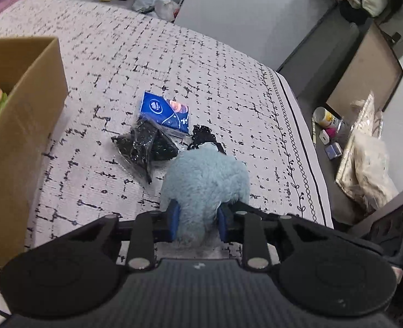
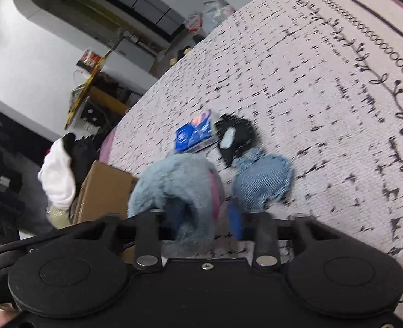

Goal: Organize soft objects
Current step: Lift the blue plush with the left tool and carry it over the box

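Plush toy (image 1: 205,180), pale blue, sits near the bed's (image 1: 174,63) right edge, long axis pointing away; left hand-held gripper (image 1: 198,222) and right hand-held gripper (image 2: 204,220) both clamp it.

**Pale blues on a black-flecked bedspread**

The bedspread (image 1: 201,63) is off-white, broken by black dashes in a loose grid, with a black border of rings and leafy sprigs. The plush toy (image 1: 205,180) is pale blue fur, showing a pink strip in the right wrist view. The tissue pack (image 1: 164,113) is deep blue with a white emblem and an orange patch. The cardboard box (image 1: 24,142) is plain brown. The denim pouch (image 2: 261,180) is faded blue. Both claws have blue pads (image 1: 174,218) on black frames.
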Tool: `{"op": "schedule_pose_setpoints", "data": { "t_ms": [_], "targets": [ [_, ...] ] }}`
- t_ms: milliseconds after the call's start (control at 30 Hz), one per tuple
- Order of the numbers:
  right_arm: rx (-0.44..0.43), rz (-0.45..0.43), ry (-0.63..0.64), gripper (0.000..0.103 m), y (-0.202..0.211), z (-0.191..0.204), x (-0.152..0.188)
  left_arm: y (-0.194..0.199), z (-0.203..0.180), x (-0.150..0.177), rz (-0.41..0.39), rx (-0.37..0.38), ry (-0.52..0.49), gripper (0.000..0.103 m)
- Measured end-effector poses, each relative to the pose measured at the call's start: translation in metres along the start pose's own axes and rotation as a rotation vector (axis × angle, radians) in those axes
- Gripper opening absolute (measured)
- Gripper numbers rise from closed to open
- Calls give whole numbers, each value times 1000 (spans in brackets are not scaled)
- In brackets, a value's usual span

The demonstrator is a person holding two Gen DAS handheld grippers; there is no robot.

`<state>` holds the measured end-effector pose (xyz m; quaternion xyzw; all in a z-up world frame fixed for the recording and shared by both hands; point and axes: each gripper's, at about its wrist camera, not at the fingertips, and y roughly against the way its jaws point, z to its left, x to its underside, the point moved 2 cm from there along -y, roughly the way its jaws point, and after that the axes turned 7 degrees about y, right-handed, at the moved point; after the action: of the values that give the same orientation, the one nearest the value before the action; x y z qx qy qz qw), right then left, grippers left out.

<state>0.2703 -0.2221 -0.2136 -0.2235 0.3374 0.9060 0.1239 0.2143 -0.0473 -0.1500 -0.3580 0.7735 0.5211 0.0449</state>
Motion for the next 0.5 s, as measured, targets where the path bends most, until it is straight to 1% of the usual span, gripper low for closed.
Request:
{"op": "schedule_pose_setpoints", "data": {
  "t_ms": [100, 133, 267, 400, 500],
  "targets": [
    [31, -18, 94, 18, 10, 19, 3, 13, 0, -1, -6, 24, -2, 27],
    [33, -24, 106, 17, 13, 23, 3, 18, -1, -2, -10, 32, -10, 27],
    [46, -47, 116, 17, 29, 39, 4, 35, -3, -5, -15, 62, -38, 27],
    [71, -79, 132, 17, 40, 57, 4, 52, -10, -10, -31, 83, -118, 27],
    [89, -105, 137, 17, 46, 72, 4, 64, -11, -16, -38, 102, -151, 27]
  ]
}}
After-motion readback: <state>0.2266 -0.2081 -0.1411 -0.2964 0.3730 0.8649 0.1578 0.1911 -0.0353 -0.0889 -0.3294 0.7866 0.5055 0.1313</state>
